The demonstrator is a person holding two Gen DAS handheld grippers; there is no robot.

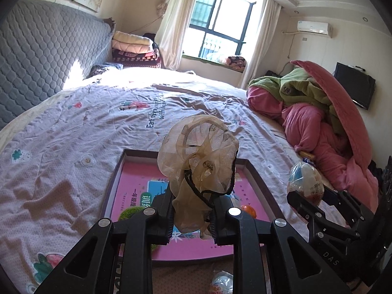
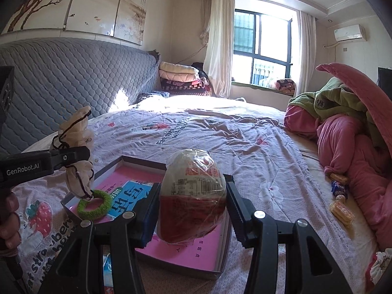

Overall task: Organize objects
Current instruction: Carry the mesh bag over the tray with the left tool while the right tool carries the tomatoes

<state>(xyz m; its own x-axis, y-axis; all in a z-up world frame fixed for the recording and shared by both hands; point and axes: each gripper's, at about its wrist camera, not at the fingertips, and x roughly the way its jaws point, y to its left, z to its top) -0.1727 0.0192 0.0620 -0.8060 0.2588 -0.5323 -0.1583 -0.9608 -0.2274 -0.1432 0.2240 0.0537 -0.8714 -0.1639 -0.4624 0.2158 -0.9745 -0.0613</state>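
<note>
My left gripper (image 1: 193, 196) is shut on a sheer beige drawstring pouch (image 1: 198, 156) with a black cord, held above a shallow dark box (image 1: 114, 183) lined with a pink book. In the right wrist view that left gripper (image 2: 73, 156) and the pouch (image 2: 76, 132) hang over the box's left side, above a green fuzzy ring (image 2: 94, 204). My right gripper (image 2: 192, 188) is shut on a plastic-wrapped egg-shaped toy (image 2: 192, 196), red below and white above, over the box (image 2: 142, 160). In the left wrist view the right gripper (image 1: 308, 196) and egg (image 1: 305, 178) are at the right.
The box lies on a bed with a lilac printed sheet (image 1: 73, 147). Another wrapped egg (image 1: 221, 281) lies near the bed's front edge, and an orange item (image 1: 248, 212) sits in the box. Small snack packets (image 2: 341, 212) lie beside a pink and green quilt pile (image 2: 355, 147). A hand (image 2: 8, 220) grips the left handle.
</note>
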